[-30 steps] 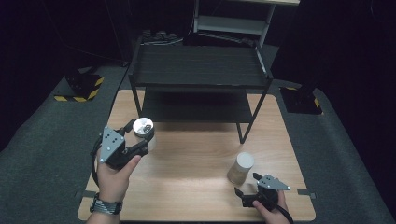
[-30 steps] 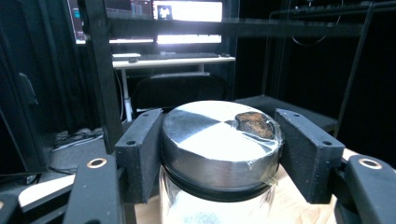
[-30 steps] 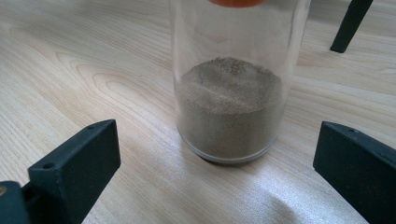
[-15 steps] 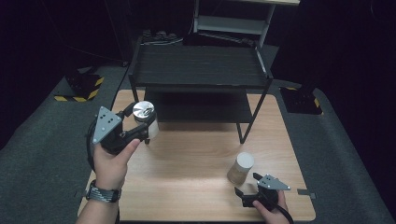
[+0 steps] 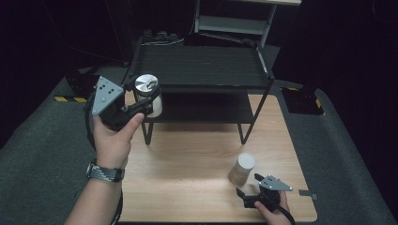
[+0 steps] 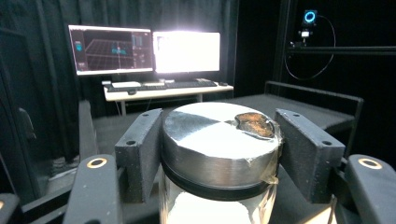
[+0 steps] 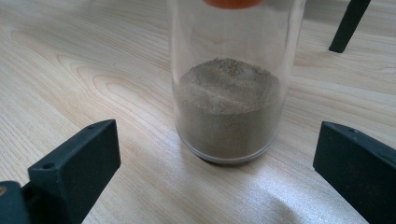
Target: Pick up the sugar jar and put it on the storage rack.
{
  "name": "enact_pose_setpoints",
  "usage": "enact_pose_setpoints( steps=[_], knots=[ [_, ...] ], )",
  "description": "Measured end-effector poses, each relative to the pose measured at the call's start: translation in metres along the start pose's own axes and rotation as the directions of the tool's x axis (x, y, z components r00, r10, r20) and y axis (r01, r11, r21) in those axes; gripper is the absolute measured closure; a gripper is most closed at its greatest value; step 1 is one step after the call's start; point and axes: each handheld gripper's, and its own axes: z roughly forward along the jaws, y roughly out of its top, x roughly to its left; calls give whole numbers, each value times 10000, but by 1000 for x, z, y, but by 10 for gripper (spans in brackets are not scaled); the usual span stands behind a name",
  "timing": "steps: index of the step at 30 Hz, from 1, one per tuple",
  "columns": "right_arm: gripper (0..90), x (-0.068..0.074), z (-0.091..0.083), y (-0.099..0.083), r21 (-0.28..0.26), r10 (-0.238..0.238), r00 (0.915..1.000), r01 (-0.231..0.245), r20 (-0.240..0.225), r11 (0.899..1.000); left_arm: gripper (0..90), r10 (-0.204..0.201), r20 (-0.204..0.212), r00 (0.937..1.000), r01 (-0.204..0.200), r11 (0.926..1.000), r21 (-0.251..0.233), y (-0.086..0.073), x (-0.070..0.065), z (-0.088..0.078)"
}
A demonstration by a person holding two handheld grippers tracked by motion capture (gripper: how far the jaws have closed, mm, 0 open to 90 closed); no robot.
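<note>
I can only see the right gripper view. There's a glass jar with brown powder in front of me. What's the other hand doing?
Observer: The left hand-held gripper is shut on a second jar, holding it up off the table by the left front corner of the black shelf.
Operator: What's inside that one?
Observer: Something white shows through the glass under its silver lid.
Operator: Does my jar have a lid too?
Observer: From above, your jar has a pale round top.
</note>
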Motion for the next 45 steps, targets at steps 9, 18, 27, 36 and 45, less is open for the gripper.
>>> enact_pose_setpoints(
  steps=[9, 18, 27, 36, 45],
  knots=[
    [8, 1, 0, 0, -17, -28, 10000, 28, 9, 10000, 352, 217, -114, 9997, -221, 9991, -354, 20, -8, 15],
    [8, 0, -1, -1, -59, 34, 10000, -34, 23, 10000, 353, -40, -160, 9999, 32, 9988, -498, 29, -14, 34],
    [8, 0, -1, -1, -36, -19, 10000, 19, -10, 10000, 353, 98, -415, 9991, -111, 9994, -318, 32, -22, 63],
    [8, -2, -2, -2, -94, -57, 9999, 56, -120, 9999, 353, 98, -677, 9977, -111, 9998, -185, 34, -27, 94],
    [8, -2, -2, -3, -173, -126, 9998, 123, -166, 9998, 353, 25, -848, 9964, -25, 10000, -3, 33, -28, 119]
  ],
)
